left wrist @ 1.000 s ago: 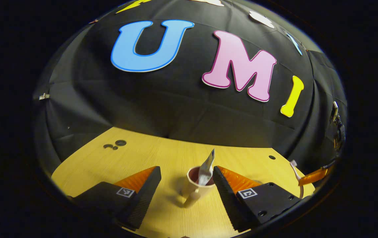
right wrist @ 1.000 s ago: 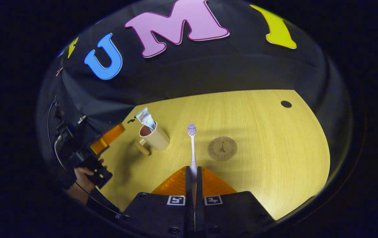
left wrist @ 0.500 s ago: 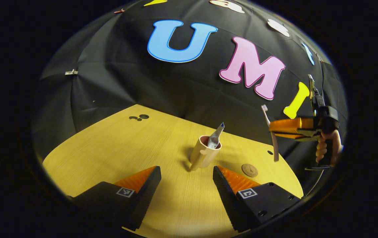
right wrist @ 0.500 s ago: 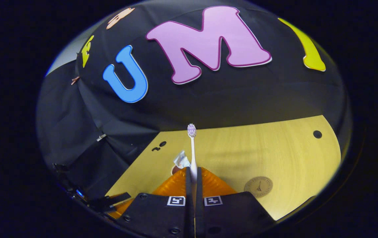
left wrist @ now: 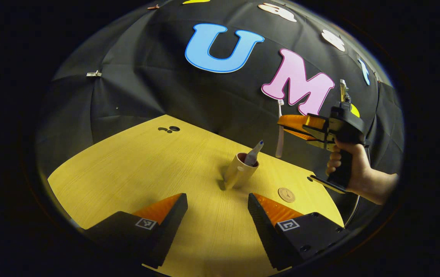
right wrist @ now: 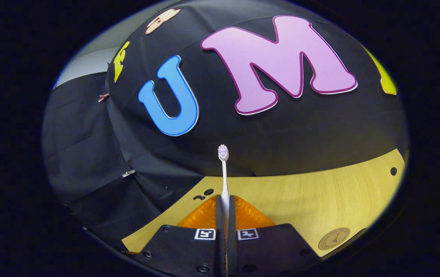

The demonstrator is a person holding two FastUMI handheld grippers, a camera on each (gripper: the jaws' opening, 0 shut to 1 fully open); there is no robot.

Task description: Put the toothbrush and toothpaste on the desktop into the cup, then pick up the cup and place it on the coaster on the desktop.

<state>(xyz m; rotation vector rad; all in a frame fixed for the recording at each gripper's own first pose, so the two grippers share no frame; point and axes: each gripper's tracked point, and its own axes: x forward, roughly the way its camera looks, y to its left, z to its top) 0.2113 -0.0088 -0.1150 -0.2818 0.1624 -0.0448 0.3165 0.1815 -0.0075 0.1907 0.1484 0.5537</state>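
A beige cup [left wrist: 239, 174] stands mid-table with the toothpaste tube [left wrist: 253, 151] leaning inside it. My left gripper [left wrist: 218, 215] is open and empty, well short of the cup. In the left gripper view, a hand [left wrist: 352, 175] holds my right gripper [left wrist: 283, 126] in the air, up and to the right of the cup. It is shut on the white toothbrush [left wrist: 278, 146], which hangs upright with its lower end just above and beside the cup's rim. In the right gripper view the toothbrush [right wrist: 223, 173] sticks out from the shut right gripper [right wrist: 225, 204], bristles far. The round brown coaster [left wrist: 286, 194] lies right of the cup.
The wooden table [left wrist: 135, 173] has small dark holes [left wrist: 169, 129] near its back left edge. In the right gripper view the coaster [right wrist: 334, 238] lies at the lower right and another hole [right wrist: 393, 171] sits near the table's right edge. Black cloth walls the booth behind.
My left gripper has drawn back from the cup, staying open. The right gripper has risen with the toothbrush and moved in to hang just right of and above the cup.
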